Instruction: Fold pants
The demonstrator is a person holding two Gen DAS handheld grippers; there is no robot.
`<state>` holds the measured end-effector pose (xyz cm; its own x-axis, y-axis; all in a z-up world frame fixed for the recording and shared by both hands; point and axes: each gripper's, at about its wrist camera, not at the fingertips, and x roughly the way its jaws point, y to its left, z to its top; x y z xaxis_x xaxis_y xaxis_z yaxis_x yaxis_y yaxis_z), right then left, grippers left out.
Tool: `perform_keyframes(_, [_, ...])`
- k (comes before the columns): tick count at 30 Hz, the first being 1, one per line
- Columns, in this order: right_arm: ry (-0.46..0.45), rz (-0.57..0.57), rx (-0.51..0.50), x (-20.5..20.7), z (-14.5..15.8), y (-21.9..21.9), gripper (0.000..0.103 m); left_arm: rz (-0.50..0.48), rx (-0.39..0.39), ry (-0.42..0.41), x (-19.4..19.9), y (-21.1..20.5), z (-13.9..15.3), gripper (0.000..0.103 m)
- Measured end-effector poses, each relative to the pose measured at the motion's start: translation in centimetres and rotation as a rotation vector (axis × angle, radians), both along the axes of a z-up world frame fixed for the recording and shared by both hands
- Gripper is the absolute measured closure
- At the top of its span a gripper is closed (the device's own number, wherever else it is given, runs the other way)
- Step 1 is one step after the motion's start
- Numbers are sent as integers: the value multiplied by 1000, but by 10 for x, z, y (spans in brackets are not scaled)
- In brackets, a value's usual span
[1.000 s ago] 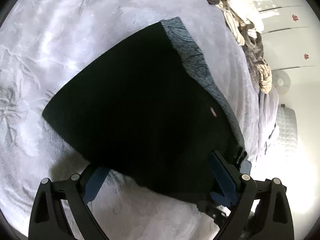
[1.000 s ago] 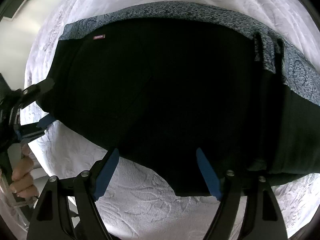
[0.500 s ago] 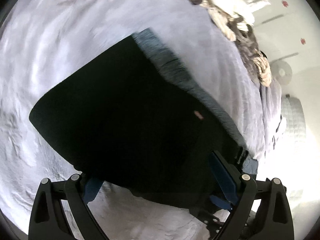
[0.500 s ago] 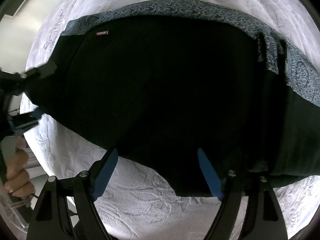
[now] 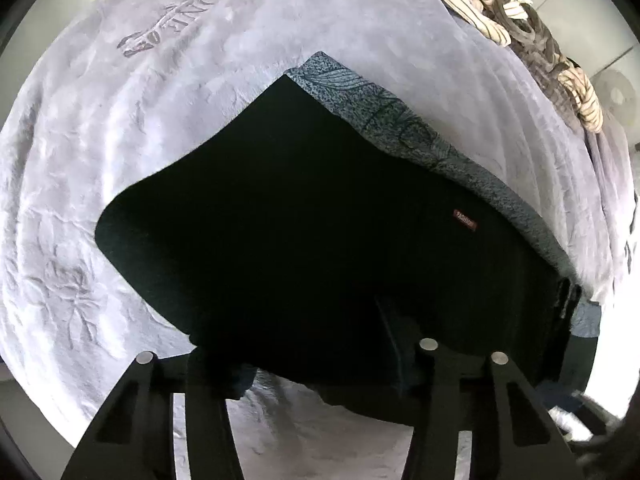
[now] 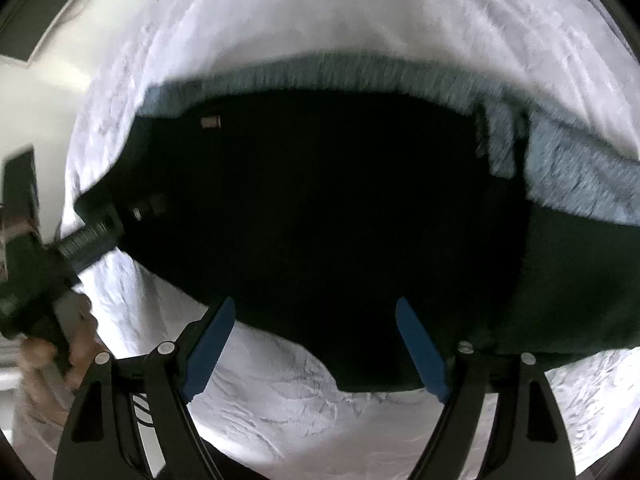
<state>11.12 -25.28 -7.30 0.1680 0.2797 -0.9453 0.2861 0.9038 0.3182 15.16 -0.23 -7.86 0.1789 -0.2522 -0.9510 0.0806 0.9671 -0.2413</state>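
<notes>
Black pants (image 5: 312, 216) with a grey-blue patterned waistband (image 5: 404, 128) and a small red label lie flat on a pale embossed blanket (image 5: 120, 128). My left gripper (image 5: 316, 344) is at their near edge. Its jaws are closing, dark cloth is bunched between the fingers, and the cloth hides the pads. In the right wrist view the same gripper (image 6: 96, 240) bites into the left corner of the pants (image 6: 320, 208). My right gripper (image 6: 316, 344) hangs open over the near edge, both blue pads bare and nothing between them.
A heap of striped and white clothes (image 5: 520, 16) lies at the far right of the bed. The blanket drops off at the bed's right edge (image 5: 608, 208). A person's hand (image 6: 60, 352) holds the left gripper beside the bed's left edge.
The left jaws have come together on the near edge of the pants, and cloth now covers the blue pads. That gripper also turned. The right gripper lifted a little and its view is blurred.
</notes>
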Motion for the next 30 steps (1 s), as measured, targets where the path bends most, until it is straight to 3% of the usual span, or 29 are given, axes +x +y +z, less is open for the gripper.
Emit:
perform_keyframes(10, [-74,-2,-7,28,34,-13,18,10,-20,11,0,7,-2,52])
perform_keyframes(11, [-76,3,-6,30,35,-11,18,24,-39,22,1,10,-4,52])
perform_keyframes(13, [-75,16,-4,31,35,-6,18,58,-115,52,4,16,-11,36])
perform_keyframes(15, [-71,28,-2,32,34,-2,18,113,-190,82,6,25,-20,35])
perform_keyframes(17, [-67,45,1,34,34,0,18,122,-193,85,7,26,-21,35])
perform_keyframes(19, [-73,70,-2,39,39,3,18,86,-130,34,4,19,-12,50])
perform_keyframes(21, [-87,96,3,49,48,5,18,7,0,-47,-1,4,0,62])
perform_keyframes(23, [-103,126,13,62,58,6,18,-54,80,-106,-8,-7,8,64])
perform_keyframes(28, [-121,252,59,109,88,25,18,-303,397,-354,-46,-55,17,65])
perform_keyframes(30, [-108,310,77,125,94,40,17,-358,472,-412,-56,-64,15,65])
